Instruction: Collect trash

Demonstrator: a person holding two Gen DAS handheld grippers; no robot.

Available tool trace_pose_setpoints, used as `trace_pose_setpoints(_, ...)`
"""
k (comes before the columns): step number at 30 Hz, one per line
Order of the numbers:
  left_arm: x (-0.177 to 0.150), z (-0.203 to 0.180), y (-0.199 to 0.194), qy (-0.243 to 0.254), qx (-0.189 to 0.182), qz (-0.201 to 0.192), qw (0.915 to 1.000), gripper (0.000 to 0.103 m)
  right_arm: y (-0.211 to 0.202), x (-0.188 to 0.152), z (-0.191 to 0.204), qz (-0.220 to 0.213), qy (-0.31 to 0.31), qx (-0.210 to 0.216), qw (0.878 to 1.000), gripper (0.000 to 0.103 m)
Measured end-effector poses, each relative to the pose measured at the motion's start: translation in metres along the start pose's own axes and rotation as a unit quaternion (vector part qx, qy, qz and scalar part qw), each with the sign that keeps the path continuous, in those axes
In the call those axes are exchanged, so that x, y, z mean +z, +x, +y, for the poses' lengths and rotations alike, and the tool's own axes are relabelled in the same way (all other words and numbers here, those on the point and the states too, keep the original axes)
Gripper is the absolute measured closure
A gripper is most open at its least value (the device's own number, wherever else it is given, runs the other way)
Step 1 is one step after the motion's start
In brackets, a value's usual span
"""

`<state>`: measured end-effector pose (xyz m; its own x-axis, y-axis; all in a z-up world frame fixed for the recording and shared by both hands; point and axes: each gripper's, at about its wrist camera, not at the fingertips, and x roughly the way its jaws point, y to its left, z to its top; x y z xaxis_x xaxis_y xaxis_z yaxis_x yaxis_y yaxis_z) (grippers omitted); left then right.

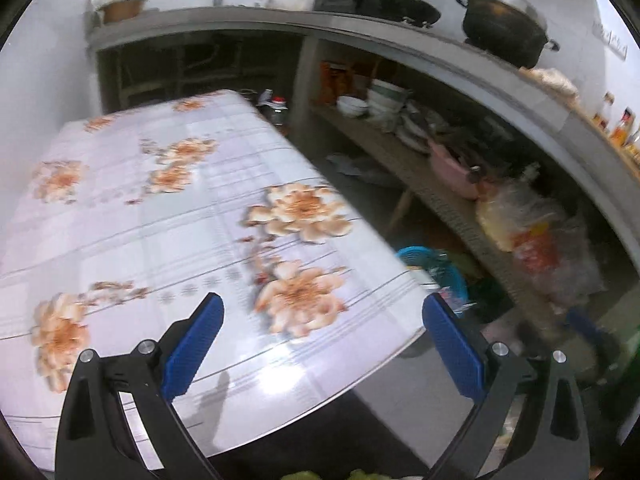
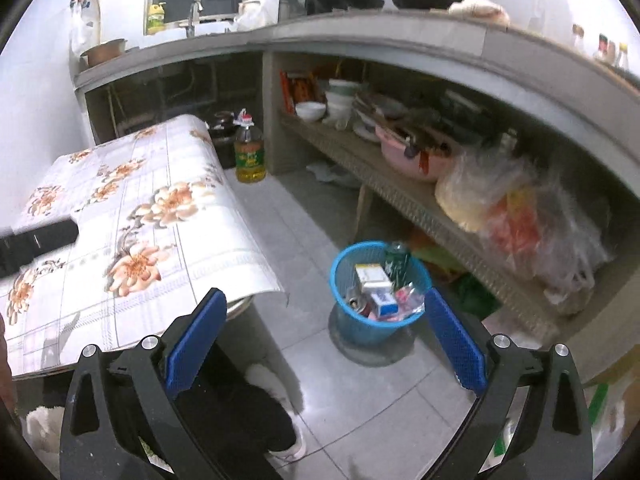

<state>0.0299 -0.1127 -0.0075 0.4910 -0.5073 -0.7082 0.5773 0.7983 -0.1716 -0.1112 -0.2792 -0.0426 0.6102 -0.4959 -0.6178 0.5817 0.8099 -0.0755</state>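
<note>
A blue mesh waste basket (image 2: 345, 270) stands on the tiled floor right of the table. It holds a white carton (image 2: 371, 274), a blue-and-white box (image 2: 385, 303), a green can (image 2: 397, 261), a silver can (image 2: 356, 303) and red wrappers (image 2: 408, 294). Its rim also shows in the left wrist view (image 1: 416, 251) past the table edge. My right gripper (image 2: 323, 334) is open and empty, above the floor just short of the basket. My left gripper (image 1: 323, 338) is open and empty over the floral table (image 1: 160, 220).
A big oil bottle (image 2: 250, 154) stands on the floor by the table's far corner. A low shelf (image 2: 400, 192) holds bowls, a pink basin (image 2: 404, 160) and plastic bags (image 2: 516, 208). The left gripper's black body (image 2: 36, 240) shows over the table. A stone counter (image 2: 360, 28) carries pots.
</note>
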Motion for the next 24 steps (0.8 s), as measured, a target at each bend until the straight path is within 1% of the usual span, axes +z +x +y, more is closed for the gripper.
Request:
trace_pose_setpoints(3, -0.001, 0.001, -0.007, 0.007, 0.017, -0.013, 0.9997, 0.006, -0.006, 0.005, 0.0, -0.013, 0.002, 0.004, 1.0, 0.008)
trace_pose_setpoints(9, 0.007, 0.001, -0.016, -0.005, 0.054, -0.03, 0.9981, 0.006, -0.013, 0.01, 0.001, -0.026, 0.008, 0.016, 0.999, 0.008)
trace_pose_setpoints(10, 0.007, 0.0, -0.015, -0.007, 0.071, -0.03, 0.997, 0.006, -0.012, 0.011, 0.001, -0.026, 0.009, 0.019, 0.999, 0.008)
trace_pose_setpoints(12, 0.003, -0.003, -0.012, -0.008, 0.094, -0.024, 0.9952, 0.006, -0.01, 0.011, 0.002, -0.022, 0.01, 0.022, 0.999, 0.008)
trace_pose_setpoints(17, -0.018, -0.015, 0.002, 0.008, 0.117, 0.013, 0.9931, 0.006, 0.001, 0.001, -0.003, 0.005, 0.019, 0.022, 1.0, 0.008)
trace_pose_setpoints(21, -0.027, -0.025, 0.014, 0.033, 0.125, 0.038, 0.9908, 0.006, 0.006, -0.007, -0.012, 0.016, 0.018, -0.01, 1.0, 0.008)
trace_pose_setpoints(24, -0.028, -0.031, 0.018, 0.047, 0.138, 0.04, 0.9884, 0.006, 0.009, -0.013, -0.022, 0.025, 0.022, -0.03, 0.999, 0.008)
